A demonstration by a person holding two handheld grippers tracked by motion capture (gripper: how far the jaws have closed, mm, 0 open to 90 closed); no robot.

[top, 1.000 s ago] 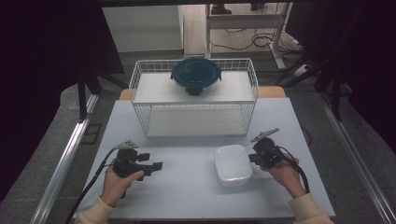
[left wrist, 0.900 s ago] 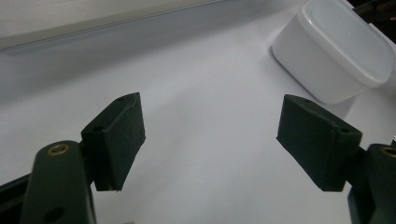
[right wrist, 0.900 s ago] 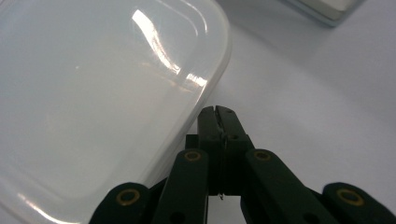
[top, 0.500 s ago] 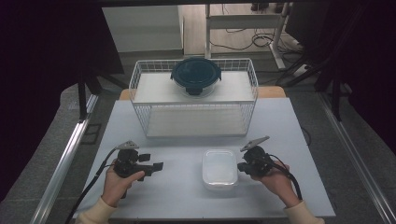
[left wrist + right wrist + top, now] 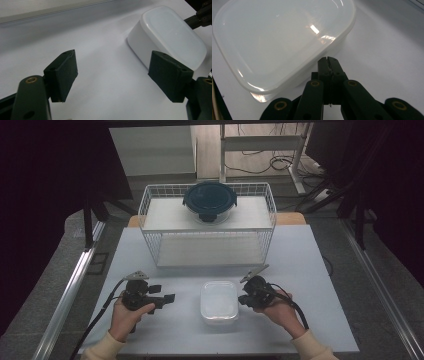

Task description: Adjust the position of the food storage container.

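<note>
On the left side of the white table (image 5: 310, 270), a hand holds the left gripper (image 5: 167, 298). Its two black jaws stand wide apart with nothing between them. They point to the right, toward the white box (image 5: 219, 302). In the left gripper view, the left gripper (image 5: 112, 75) has bare table between its pads, and the white box (image 5: 172, 35) sits a little way past the right pad, not touching it.

The white box rests flat on the table, near the front edge and about in the middle between the two hands. It has a white lid on top and round corners. It is a bit longer than it is wide. From the high view, its long side runs from the front of the table toward the back, so its short ends face the person and the wire basket (image 5: 150, 207).

On the right, the other hand holds the right gripper (image 5: 242, 299). Its jaws are pressed tight together with nothing in them. The tips point left and sit right at the side of the white box. In the right gripper view, the right gripper (image 5: 328, 60) has its closed tips up against the wall of the white box (image 5: 277, 37), just under the lid's rim.

Behind the box stands the wire basket, with a round dark bowl (image 5: 209, 200) with a lid on its top shelf.
</note>
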